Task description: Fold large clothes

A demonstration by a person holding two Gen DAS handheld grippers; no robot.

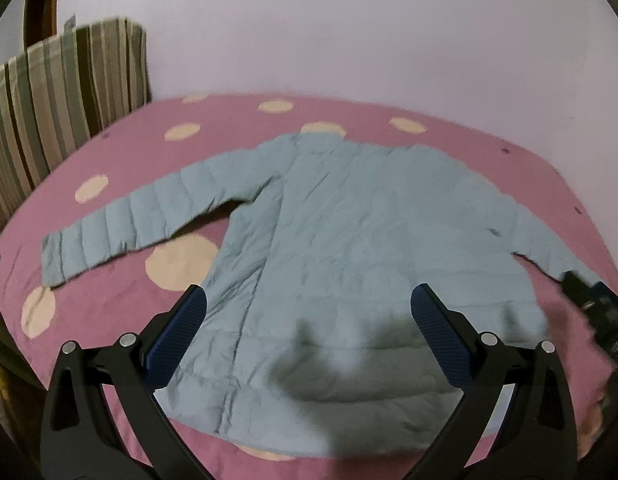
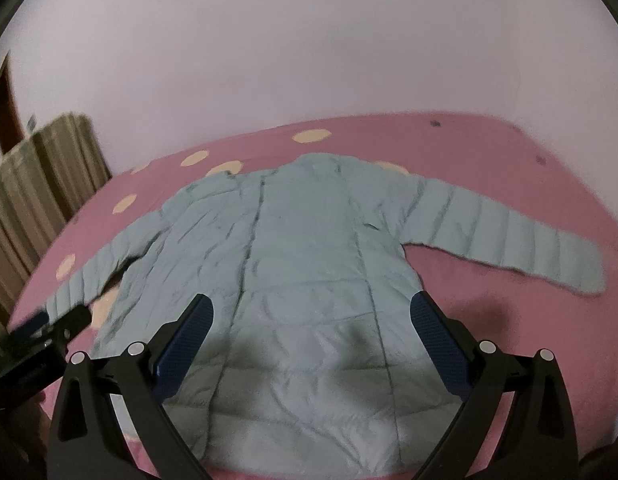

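A light blue quilted jacket lies flat on a pink bed with cream dots, collar at the far side, both sleeves spread out. It also shows in the right wrist view. My left gripper is open and empty, hovering above the jacket's lower hem. My right gripper is open and empty, also above the lower hem. The right gripper shows blurred at the right edge of the left wrist view, near the right sleeve cuff. The left gripper shows at the left edge of the right wrist view, near the left cuff.
A striped cushion or folded bedding stands against the wall at the bed's far left, also in the right wrist view. A pale wall runs behind the bed. A brown door frame is at far left.
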